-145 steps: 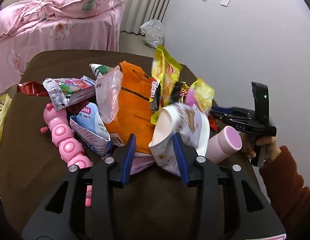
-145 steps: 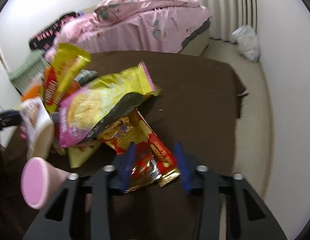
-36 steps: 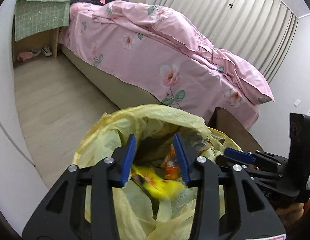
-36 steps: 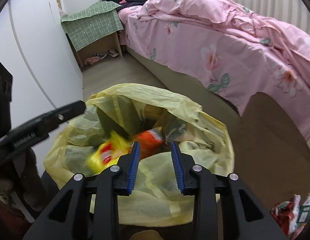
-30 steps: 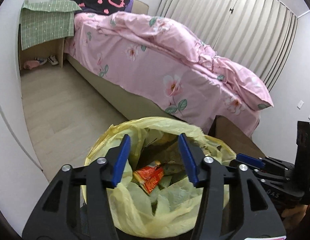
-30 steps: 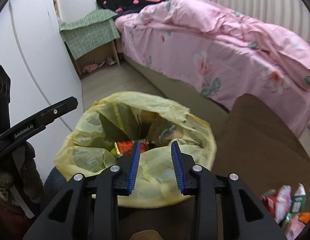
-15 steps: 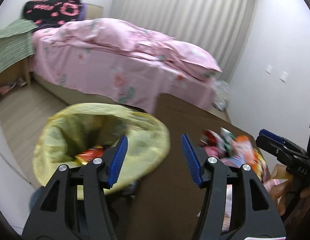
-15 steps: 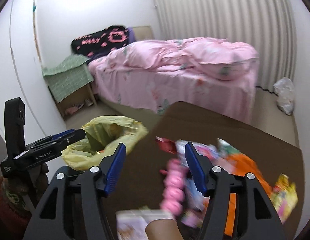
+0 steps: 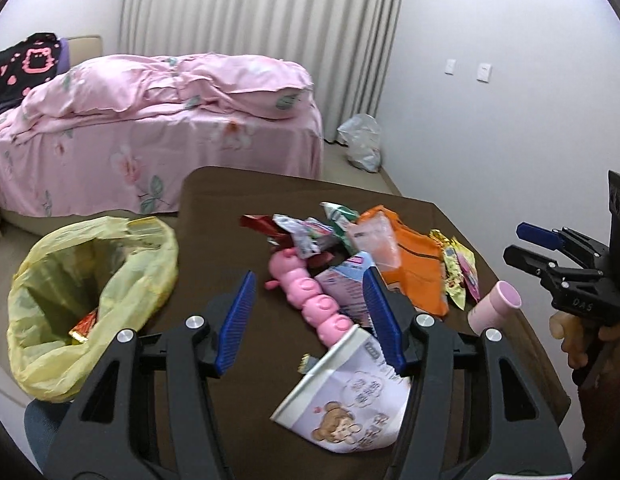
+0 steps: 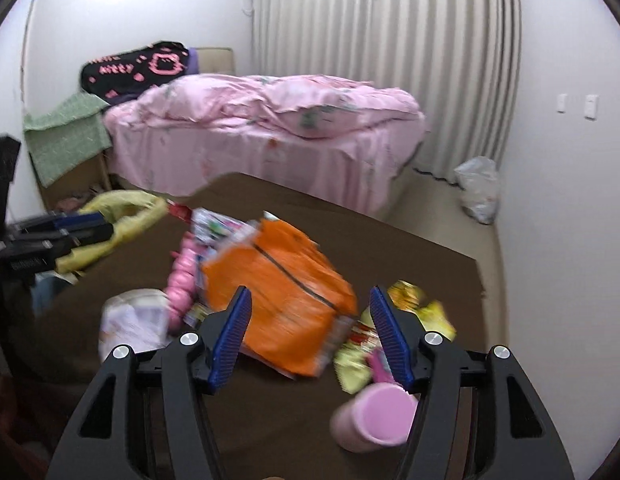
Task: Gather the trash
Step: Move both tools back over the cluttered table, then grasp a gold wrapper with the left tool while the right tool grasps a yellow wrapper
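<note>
Brown cloth covers the worktop (image 9: 238, 196) where a heap of snack wrappers waits to be cleared, as a person brings two hand-held grippers over it. Both are empty: the left gripper (image 9: 308, 320) hangs with its blue pads parted about halfway and nothing between them, while the right gripper (image 10: 310, 336) stands spread nearly as wide as it goes, presumably to take in a bulky piece. An orange bag (image 10: 278, 292) lies at the middle of the heap, directly ahead of the right gripper's jaws, with yellow wrappers (image 10: 426, 312) trailing toward the worktop's right edge. Nearer the front edge sits a white paper packet with a bear print (image 9: 350, 396), below the left gripper's right pad, and a pink cup (image 9: 496, 312) lies on its side close by. A pink caterpillar toy (image 9: 310, 300) runs through the pile (whether it counts as trash is unclear). Off the worktop's left edge, a bin lined with a yellow bag (image 9: 90, 292) stands open with a few wrappers already inside, placed within easy reach for drop-offs. Most of the litter, by the look of it, remains to be collected.
</note>
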{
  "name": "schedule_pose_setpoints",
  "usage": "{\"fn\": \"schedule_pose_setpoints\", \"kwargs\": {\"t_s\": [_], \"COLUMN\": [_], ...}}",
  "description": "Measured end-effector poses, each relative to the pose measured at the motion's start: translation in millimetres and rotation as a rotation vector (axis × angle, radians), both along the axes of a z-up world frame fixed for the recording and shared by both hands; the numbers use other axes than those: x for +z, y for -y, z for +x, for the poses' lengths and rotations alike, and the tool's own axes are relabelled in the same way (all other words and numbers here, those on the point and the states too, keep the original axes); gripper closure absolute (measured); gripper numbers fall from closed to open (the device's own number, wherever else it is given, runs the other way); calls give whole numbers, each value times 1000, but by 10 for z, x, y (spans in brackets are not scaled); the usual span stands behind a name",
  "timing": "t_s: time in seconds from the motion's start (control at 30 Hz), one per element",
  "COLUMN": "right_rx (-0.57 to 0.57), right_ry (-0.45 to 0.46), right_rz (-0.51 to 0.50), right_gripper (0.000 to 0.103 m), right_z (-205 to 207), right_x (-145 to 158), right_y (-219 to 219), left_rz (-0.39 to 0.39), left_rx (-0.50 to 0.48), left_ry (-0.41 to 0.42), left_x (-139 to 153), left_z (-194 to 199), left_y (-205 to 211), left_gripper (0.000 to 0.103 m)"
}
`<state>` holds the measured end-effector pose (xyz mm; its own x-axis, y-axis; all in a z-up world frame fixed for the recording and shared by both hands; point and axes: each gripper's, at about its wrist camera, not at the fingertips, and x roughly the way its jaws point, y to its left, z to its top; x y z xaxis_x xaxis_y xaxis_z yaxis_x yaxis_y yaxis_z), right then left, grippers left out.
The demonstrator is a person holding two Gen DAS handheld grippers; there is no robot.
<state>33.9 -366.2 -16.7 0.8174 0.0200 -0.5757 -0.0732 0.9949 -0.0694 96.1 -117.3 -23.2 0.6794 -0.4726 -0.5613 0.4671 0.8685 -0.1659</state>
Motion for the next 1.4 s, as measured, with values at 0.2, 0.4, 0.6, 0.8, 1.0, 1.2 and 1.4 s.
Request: {"fn": "schedule_pose_setpoints", "kwargs": {"t_s": [0.2, 0.4, 0.6, 0.8, 1.0, 1.2, 1.4], "right_rx": [-82, -194, -194, -131, -57, -55, -15], "right_ry": [2, -31, -149, -272, -277, -159, -148], "right_rz": [-15, 96, 290, 391, 413, 384, 352], "right_gripper": [45, 45, 45, 53, 97, 101, 101], "right_z": [-131, -33, 343, 816, 875, 611, 543], "right_x": [-79, -258, -738, -1149, -1193, -847, -623], "right_y": [422, 1083, 1510, 1589, 1463, 1401, 1331], "left_rz": [19, 25, 36, 51, 71, 58, 37], "left_rx": [-44, -93, -179, -216, -210, -176, -132], "left_ry": [-44, -77, -47, -52, -77, -96, -122], "left_x": [-122, -231, -132, -119, -196, -234, -275], "left_z": [6, 52, 81, 105, 105, 131, 111], "left_y": [175, 424, 769, 990, 1004, 930, 727], "left_gripper": [50, 50, 50, 50, 50, 50, 50]}}
